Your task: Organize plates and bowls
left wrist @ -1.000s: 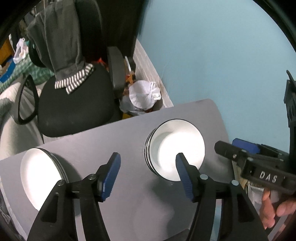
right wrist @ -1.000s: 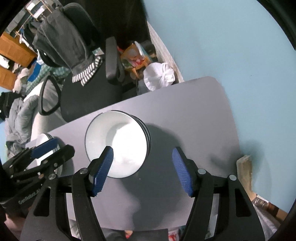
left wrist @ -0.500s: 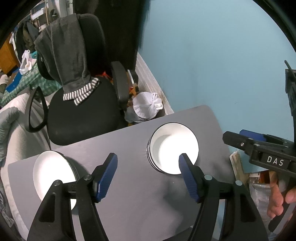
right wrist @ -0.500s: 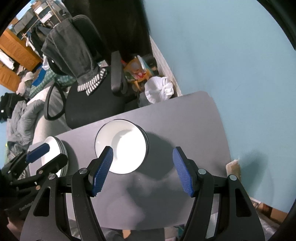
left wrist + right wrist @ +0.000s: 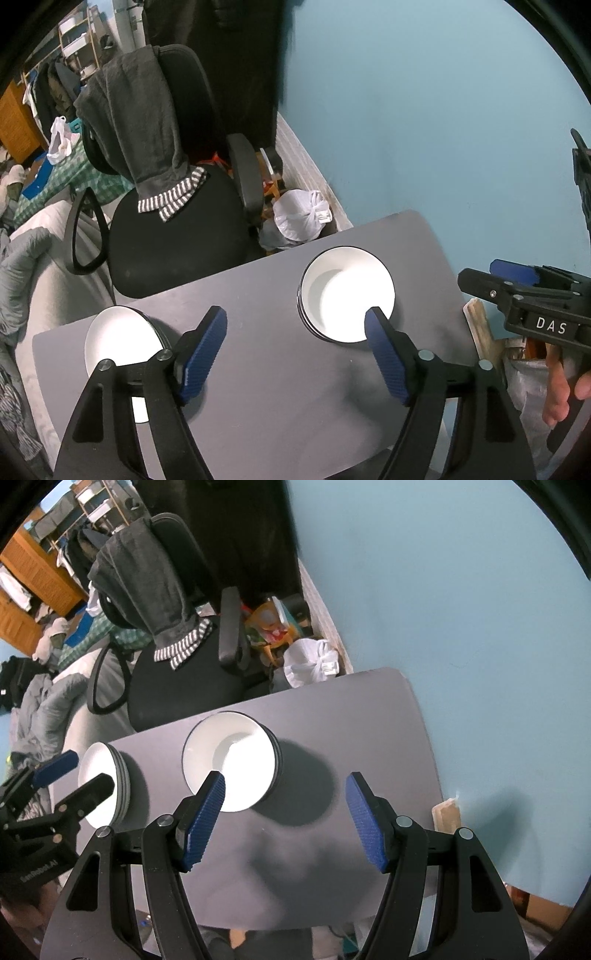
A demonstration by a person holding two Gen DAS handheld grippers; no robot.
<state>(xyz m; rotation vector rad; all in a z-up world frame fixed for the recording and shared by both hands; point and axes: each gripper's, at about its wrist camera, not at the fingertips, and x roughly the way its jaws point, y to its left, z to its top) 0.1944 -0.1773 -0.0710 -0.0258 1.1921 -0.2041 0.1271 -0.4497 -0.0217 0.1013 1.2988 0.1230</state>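
A stack of white bowls with dark rims (image 5: pixel 345 293) stands on the grey table (image 5: pixel 269 354), right of centre; it also shows in the right wrist view (image 5: pixel 231 762). A stack of white plates (image 5: pixel 120 341) sits at the table's left; it also shows in the right wrist view (image 5: pixel 105 788). My left gripper (image 5: pixel 295 332) is open and empty, held above the table between the two stacks. My right gripper (image 5: pixel 284 797) is open and empty, above the table to the right of the bowls.
A black office chair (image 5: pixel 173 229) with grey clothing draped over it stands behind the table. A white plastic bag (image 5: pixel 301 218) lies on the floor by the blue wall (image 5: pixel 443 129). The table's right edge is near the wall.
Both grippers have pulled up and back from the table, so the bowls and plates look smaller and more of the room shows. Both stay open and empty.
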